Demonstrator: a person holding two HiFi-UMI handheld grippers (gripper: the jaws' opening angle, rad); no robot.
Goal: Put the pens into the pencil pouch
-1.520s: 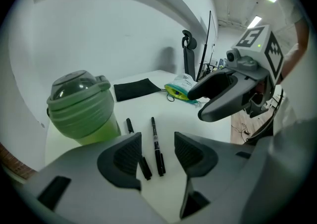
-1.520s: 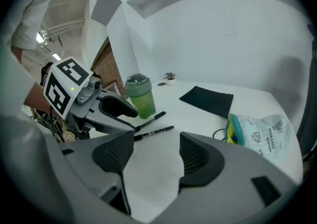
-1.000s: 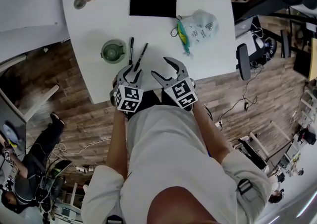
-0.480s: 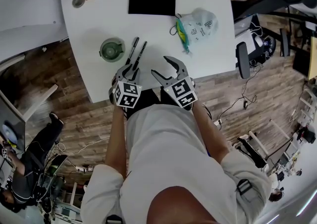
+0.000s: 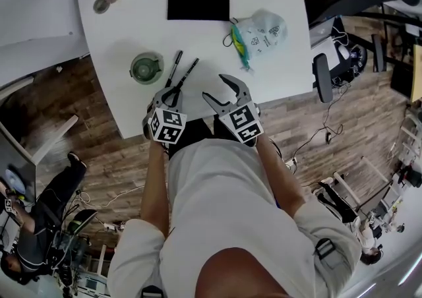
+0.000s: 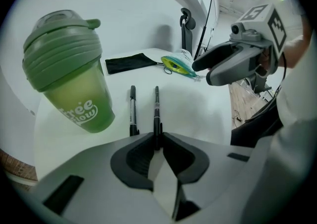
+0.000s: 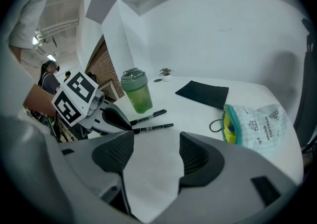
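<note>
My left gripper [image 6: 157,138] has just been closing and is clenched on the near end of a slim black plastic pen [image 6: 156,106]. The pen runs straight ahead from between the jaw tips. A second slim black pen [image 6: 132,111] lies just left of those tips, nearly parallel to the gripped one and free of the jaws. Further left, close by, stands a translucent green plastic shaker bottle [image 6: 69,84] on the white table [image 5: 277,72].

The white printed fabric pencil pouch with a teal-edged opening [image 6: 178,64] lies ahead and to the right of this gripper, well apart from the pen's far tip. A flat black fabric rectangle [image 6: 126,63] lies ahead, beyond both pens.

My right gripper [image 7: 154,143] sits just right of the left one. Its jaws are spread wide, with only bare tabletop between them. The pouch lies ahead of it, to the right.
</note>
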